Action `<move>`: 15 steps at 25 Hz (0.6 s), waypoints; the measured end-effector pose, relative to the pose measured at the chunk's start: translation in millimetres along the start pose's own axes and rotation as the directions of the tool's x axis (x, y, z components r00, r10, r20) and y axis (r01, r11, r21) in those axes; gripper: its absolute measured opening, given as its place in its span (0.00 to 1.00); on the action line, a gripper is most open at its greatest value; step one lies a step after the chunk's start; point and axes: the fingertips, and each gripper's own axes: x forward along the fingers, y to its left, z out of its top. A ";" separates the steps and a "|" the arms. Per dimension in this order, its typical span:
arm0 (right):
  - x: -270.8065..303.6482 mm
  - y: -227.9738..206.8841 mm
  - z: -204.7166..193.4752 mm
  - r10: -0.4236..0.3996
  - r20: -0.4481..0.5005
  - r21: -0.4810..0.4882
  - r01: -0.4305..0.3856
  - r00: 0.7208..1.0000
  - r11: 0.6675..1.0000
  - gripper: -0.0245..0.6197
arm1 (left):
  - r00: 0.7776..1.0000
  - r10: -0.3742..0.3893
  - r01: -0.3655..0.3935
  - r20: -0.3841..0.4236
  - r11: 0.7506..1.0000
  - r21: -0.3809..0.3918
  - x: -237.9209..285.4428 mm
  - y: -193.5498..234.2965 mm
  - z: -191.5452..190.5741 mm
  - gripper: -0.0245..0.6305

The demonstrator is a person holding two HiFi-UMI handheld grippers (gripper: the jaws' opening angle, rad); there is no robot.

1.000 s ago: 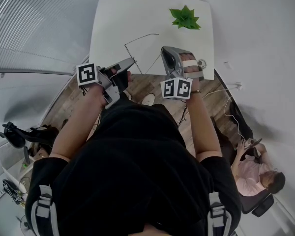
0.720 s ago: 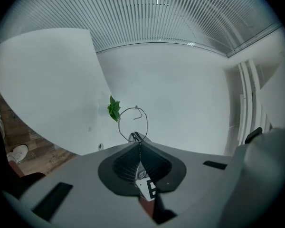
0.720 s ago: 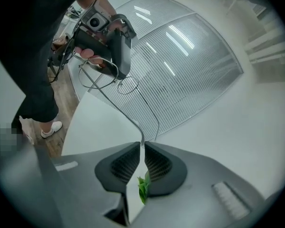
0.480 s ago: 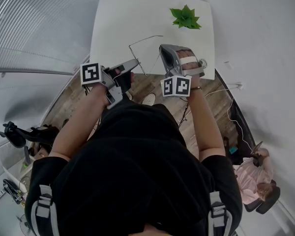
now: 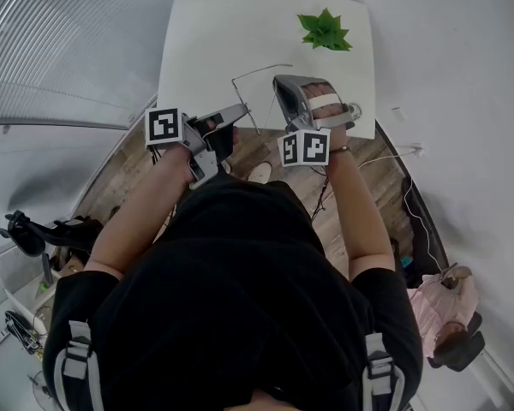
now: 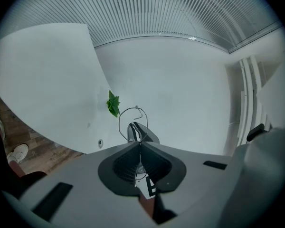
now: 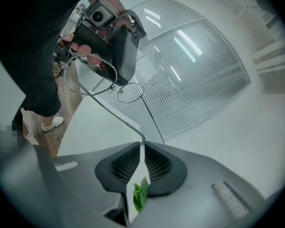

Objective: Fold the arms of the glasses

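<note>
Thin wire glasses point(image 5: 255, 69) hang in the air over the near edge of the white table point(image 5: 214, 32), held between both grippers. My left gripper point(image 5: 242, 110) is shut on the frame just below a round lens rim point(image 6: 132, 121); its jaws meet on the wire point(image 6: 139, 144). My right gripper point(image 5: 277, 84) is shut on the end of one glasses arm point(image 7: 109, 109), which runs from its jaws point(image 7: 142, 145) up-left to the lens rim point(image 7: 130, 92) beside the left gripper point(image 7: 115, 37). The glasses arm stands unfolded.
A green leafy plant point(image 5: 325, 31) lies at the table's far right. Wooden floor point(image 5: 265, 148) and the person's white shoe point(image 5: 258, 172) show below the grippers. Another person sits at the lower right point(image 5: 445, 311). A slatted wall point(image 5: 51, 41) runs along the left.
Both grippers and the glasses have drifted slightly to the right in the head view. The right gripper has rolled a little. The seated person at the lower right has shifted.
</note>
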 end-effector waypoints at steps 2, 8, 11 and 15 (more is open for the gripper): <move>1.0 -0.4 2.3 0.001 0.004 -0.006 -0.001 1.000 1.000 0.10 | 1.000 -0.003 0.003 -0.005 1.000 0.002 1.4 -1.6 -1.0 0.06; 4.2 -2.7 11.0 0.005 0.019 -0.033 -0.004 1.000 0.999 0.10 | 1.000 -0.007 0.008 -0.024 1.000 0.010 4.8 -4.2 -3.4 0.06; 5.7 -1.6 16.2 0.011 0.029 -0.049 -0.010 1.000 0.999 0.10 | 0.999 -0.009 0.009 -0.032 1.000 0.011 6.2 -3.7 -4.7 0.06; 8.3 0.5 23.1 0.021 0.040 -0.068 -0.018 0.999 0.998 0.10 | 0.999 -0.009 0.009 -0.036 1.000 0.002 7.6 -4.7 -6.2 0.06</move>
